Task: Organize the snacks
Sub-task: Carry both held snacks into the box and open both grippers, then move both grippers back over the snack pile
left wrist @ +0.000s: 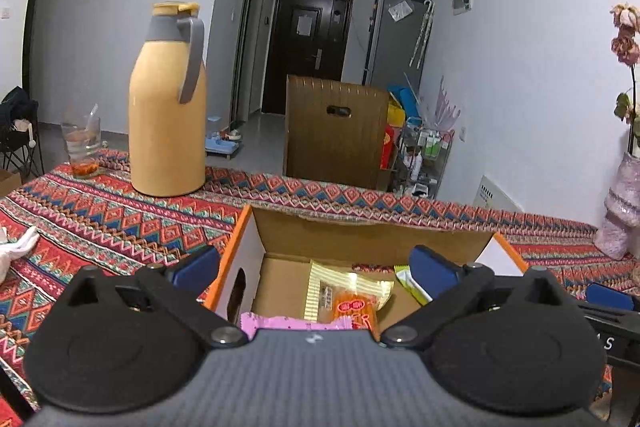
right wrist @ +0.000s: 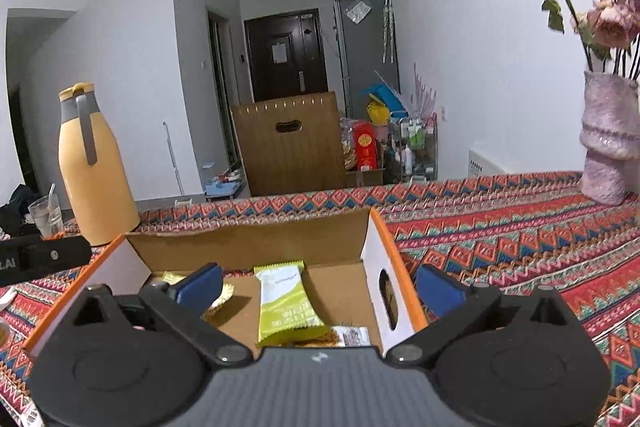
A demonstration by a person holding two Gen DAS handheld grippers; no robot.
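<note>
White letters "AI" show on the black hand-held gripper [right wrist: 40,259]; snack wrapper print is unreadable.

The left gripper [left wrist: 316,269] was spread wide, its blue pads far apart with nothing pressed between them, tilted slightly downward. The right gripper [right wrist: 318,285] matched it, jaws fully parted and empty, just to its right.

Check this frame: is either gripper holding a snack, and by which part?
Nothing is held. The left gripper and right gripper both stand wide open over the cardboard box; the green packet lies loose inside.
</note>
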